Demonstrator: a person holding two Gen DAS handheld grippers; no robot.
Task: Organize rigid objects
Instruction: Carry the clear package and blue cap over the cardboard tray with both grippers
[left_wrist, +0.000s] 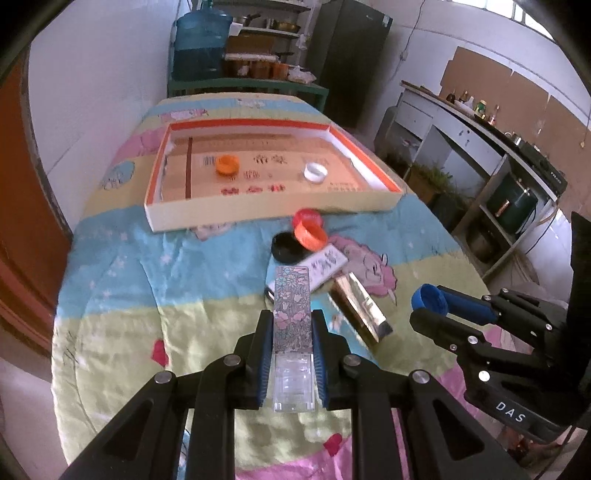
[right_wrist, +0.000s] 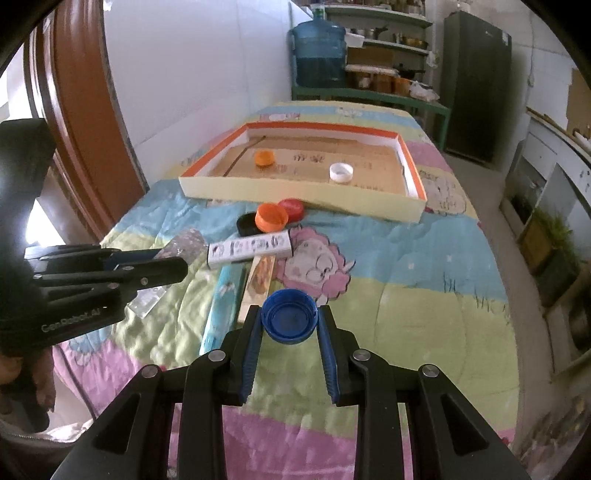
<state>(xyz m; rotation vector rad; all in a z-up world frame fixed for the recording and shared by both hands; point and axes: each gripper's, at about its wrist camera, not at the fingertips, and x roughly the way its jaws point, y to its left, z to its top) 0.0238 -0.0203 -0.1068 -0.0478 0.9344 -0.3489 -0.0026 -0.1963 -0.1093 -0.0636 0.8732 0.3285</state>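
My left gripper (left_wrist: 291, 317) is shut on a long floral-patterned box with a clear end (left_wrist: 291, 314), held above the quilt. My right gripper (right_wrist: 290, 314) is shut on a blue bottle cap (right_wrist: 289, 319); it also shows in the left wrist view (left_wrist: 430, 299). On the quilt lie an orange cap (right_wrist: 271, 218), a red cap (right_wrist: 291, 208), a black cap (right_wrist: 246, 223), a white patterned box (right_wrist: 249, 249), a gold box (left_wrist: 360, 306) and a light blue box (right_wrist: 221, 306). The shallow cardboard tray (right_wrist: 295, 195) holds an orange cap (right_wrist: 264, 158) and a white cap (right_wrist: 341, 172).
The table is covered by a cartoon quilt (right_wrist: 406, 277). A brown door (right_wrist: 85, 129) stands at the left. A blue water jug (right_wrist: 319, 51) and shelves stand behind the table. A counter with bottles (left_wrist: 480, 122) runs along the right.
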